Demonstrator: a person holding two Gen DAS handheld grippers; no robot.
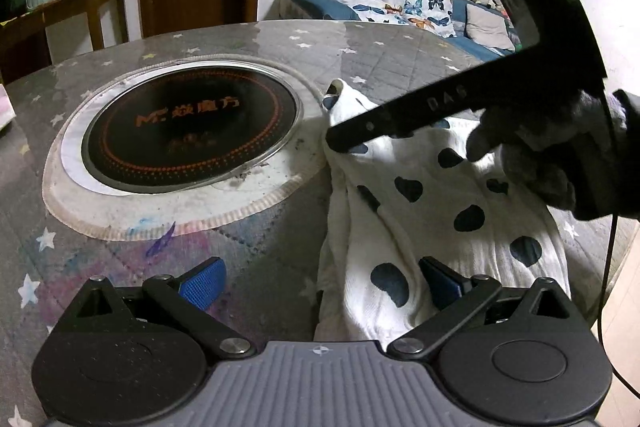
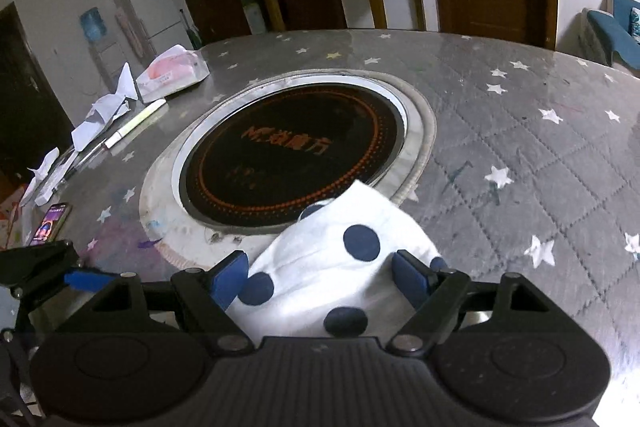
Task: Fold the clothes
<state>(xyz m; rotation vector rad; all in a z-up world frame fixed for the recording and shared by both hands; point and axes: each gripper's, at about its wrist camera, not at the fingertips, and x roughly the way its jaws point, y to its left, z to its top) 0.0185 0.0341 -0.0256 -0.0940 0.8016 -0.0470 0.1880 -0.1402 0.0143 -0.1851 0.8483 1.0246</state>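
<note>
Beside the cooktop [image 1: 192, 131] on the surface, your spotted garment [image 1: 440, 211], soft and limp, wants edge grips; both grippers' jaws stand apart.

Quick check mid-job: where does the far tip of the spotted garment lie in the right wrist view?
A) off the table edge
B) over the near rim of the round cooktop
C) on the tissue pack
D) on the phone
B: the spotted garment has its far corner lying over the near edge of the cooktop.

Soft knitted cloth garment [image 1: 432, 211] on quilted tablecloth [image 1: 260, 251]; glossy black glass hob [image 1: 192, 131].
</note>
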